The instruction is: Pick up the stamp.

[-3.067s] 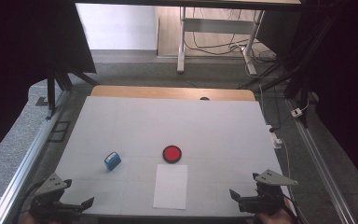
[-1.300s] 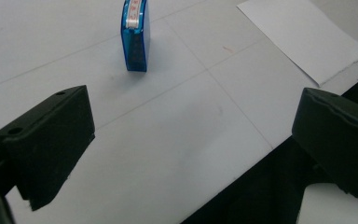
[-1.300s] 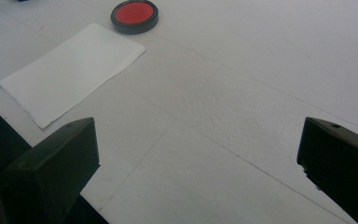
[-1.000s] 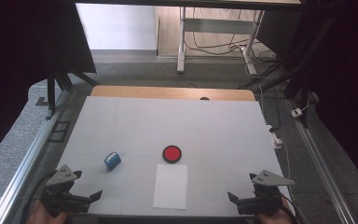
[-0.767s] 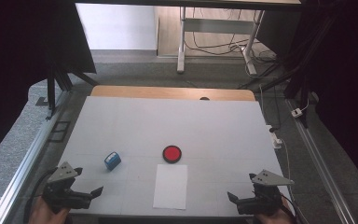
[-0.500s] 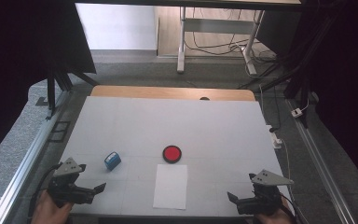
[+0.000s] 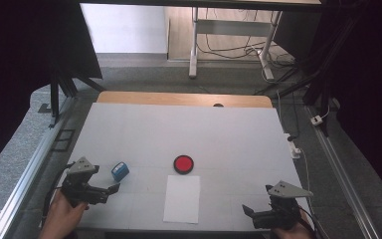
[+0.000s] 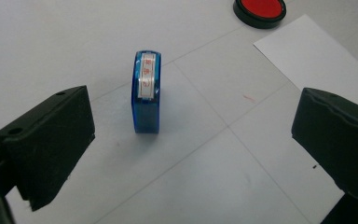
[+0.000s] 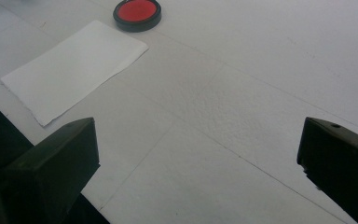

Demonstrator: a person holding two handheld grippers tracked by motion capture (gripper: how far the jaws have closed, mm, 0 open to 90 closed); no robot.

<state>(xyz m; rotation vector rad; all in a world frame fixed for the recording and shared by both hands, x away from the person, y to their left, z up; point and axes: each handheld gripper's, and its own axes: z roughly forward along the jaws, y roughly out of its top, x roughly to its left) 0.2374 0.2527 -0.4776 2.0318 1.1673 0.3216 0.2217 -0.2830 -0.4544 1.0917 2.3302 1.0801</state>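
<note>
The high view looks forward and down over the whole table (image 7: 189, 129); the left gripper view sits low and close behind the blue stamp (image 8: 145, 93); both gripper views share the red ink pad (image 9: 137, 14) and paper sheet (image 9: 74, 67).

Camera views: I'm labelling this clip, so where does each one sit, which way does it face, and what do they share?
High view: above the person's side, facing forward and down on the table; both hands, left claw, right claw.
Left gripper view: on the left claw, facing the blue stamp between open jaws.
Right gripper view: on the right claw, jaws open.
Shared: paper sheet, red ink pad.
</note>
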